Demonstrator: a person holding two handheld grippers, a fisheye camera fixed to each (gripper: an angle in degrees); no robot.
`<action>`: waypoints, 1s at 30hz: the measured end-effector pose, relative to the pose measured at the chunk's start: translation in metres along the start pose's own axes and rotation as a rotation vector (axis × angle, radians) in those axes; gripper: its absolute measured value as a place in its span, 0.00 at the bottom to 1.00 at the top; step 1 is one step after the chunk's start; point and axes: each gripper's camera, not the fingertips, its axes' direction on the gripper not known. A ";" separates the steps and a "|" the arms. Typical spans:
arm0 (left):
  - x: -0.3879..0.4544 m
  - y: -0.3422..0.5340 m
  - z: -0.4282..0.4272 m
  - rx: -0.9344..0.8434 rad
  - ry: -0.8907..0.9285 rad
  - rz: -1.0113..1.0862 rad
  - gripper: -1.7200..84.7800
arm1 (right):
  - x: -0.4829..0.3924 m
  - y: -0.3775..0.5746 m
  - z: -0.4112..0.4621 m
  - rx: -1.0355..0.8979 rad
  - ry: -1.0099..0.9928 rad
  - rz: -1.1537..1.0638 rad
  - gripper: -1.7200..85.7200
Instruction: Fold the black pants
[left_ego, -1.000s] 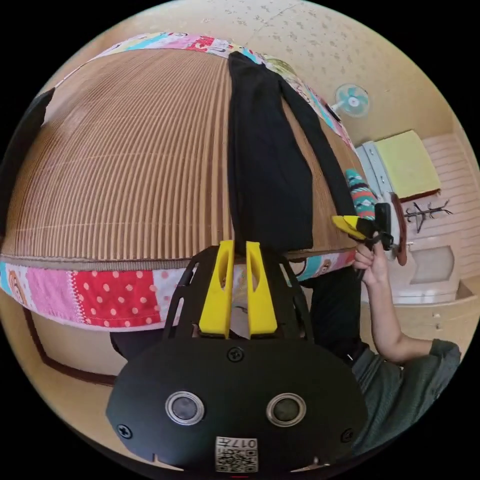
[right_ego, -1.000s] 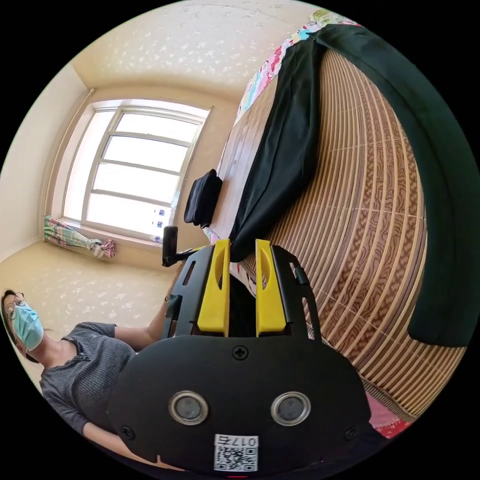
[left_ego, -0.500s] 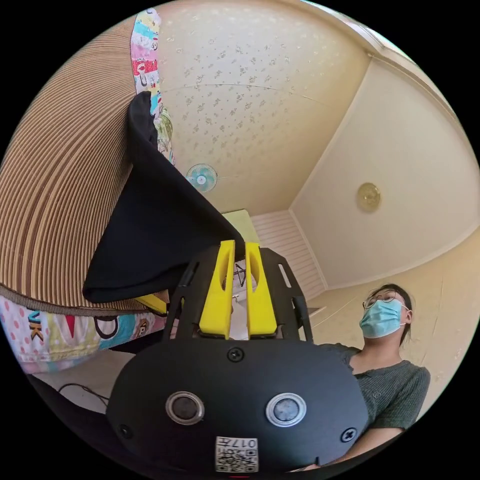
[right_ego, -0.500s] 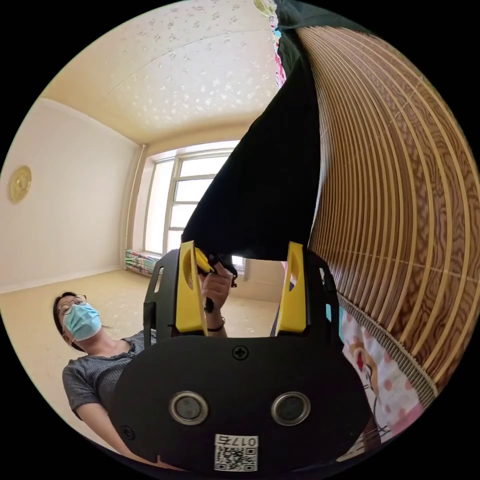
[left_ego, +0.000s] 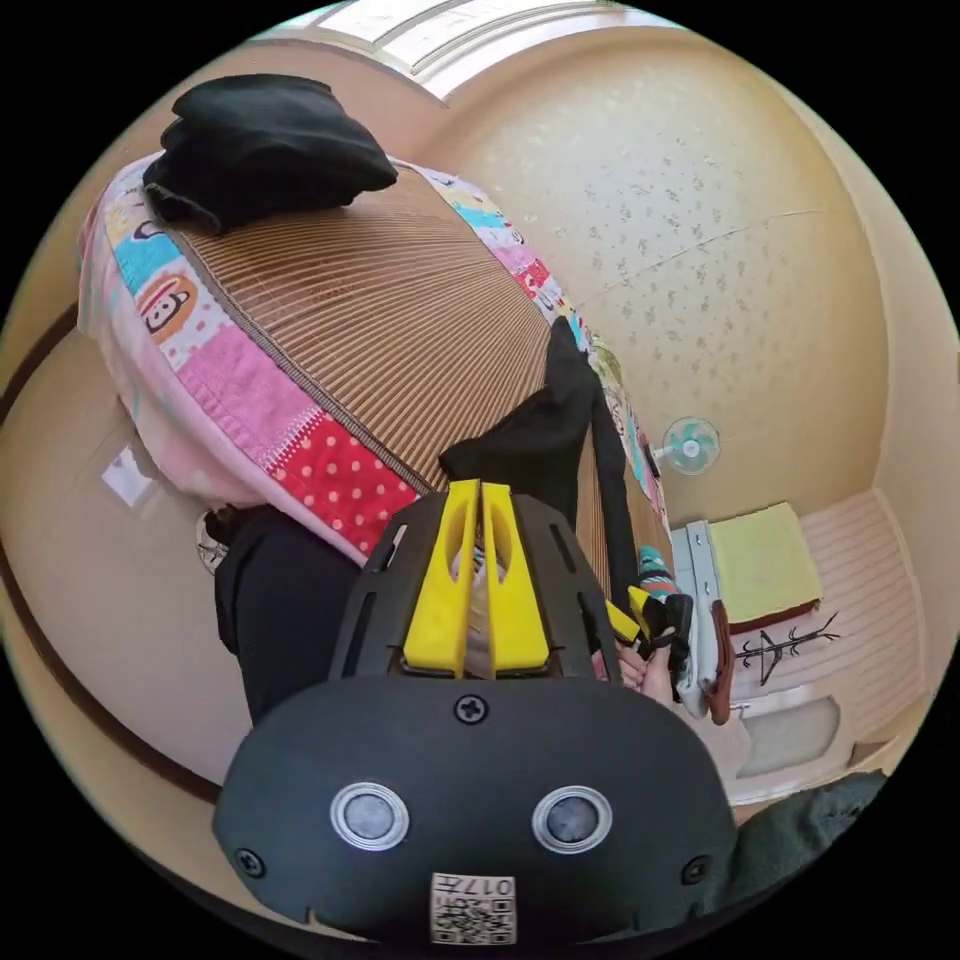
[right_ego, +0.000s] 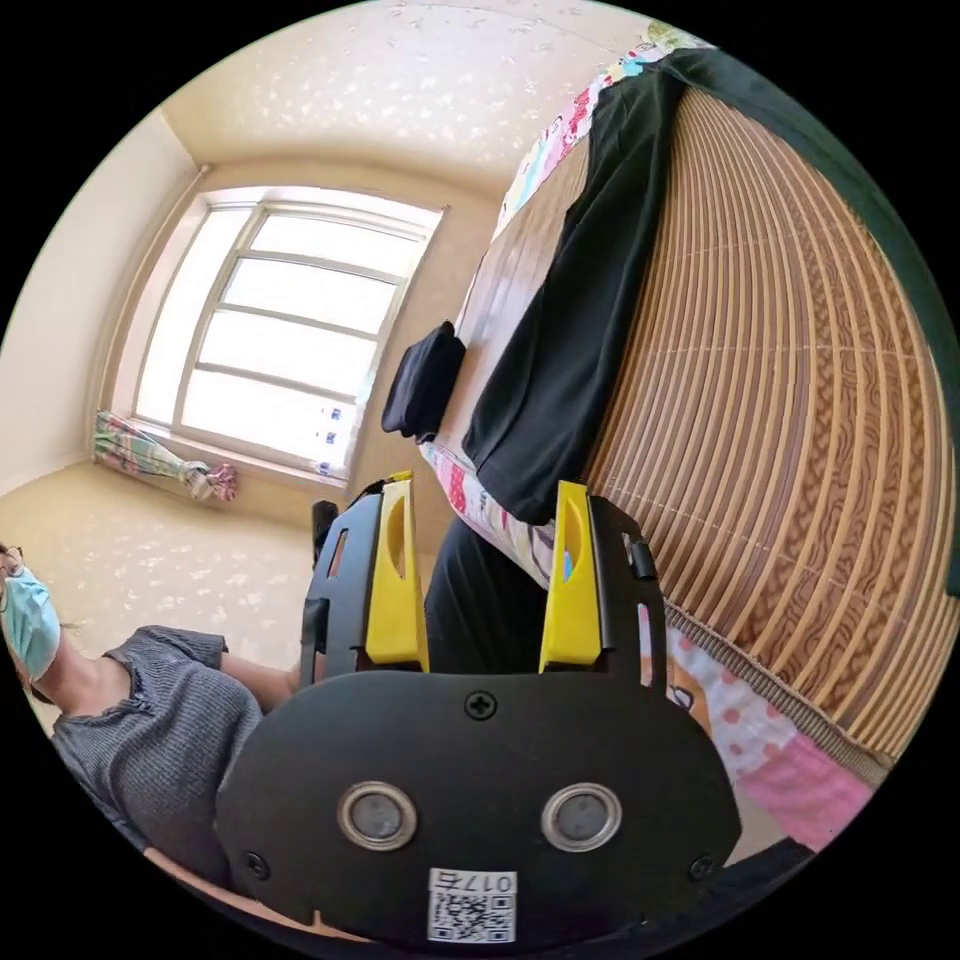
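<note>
In the left gripper view, the left tool (left_ego: 480, 495) is seen at lower centre, its jaws pressed together with nothing visibly pinched. The black pants (left_ego: 545, 445) lie on the bed's woven mat (left_ego: 380, 300), at centre right.

In the right gripper view, the right tool (right_ego: 482, 510) is spread and empty. The pants' near end reaches the mattress edge at centre; it could slide off if tugged carelessly.

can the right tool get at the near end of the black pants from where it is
Probably yes: the right tool is open and facing the black pants, whose near end lies at the mat edge, nothing between.
</note>
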 end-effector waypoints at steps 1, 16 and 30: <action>0.003 -0.004 0.008 -0.023 -0.004 0.025 0.04 | -0.004 -0.006 0.011 -0.012 0.060 -0.003 0.22; 0.004 -0.037 0.242 -0.394 -0.168 0.240 0.09 | -0.006 -0.048 0.133 -0.237 0.160 -0.086 0.06; -0.079 0.093 0.184 -0.372 -0.097 0.210 0.09 | 0.000 -0.002 0.018 0.067 0.393 -0.070 0.11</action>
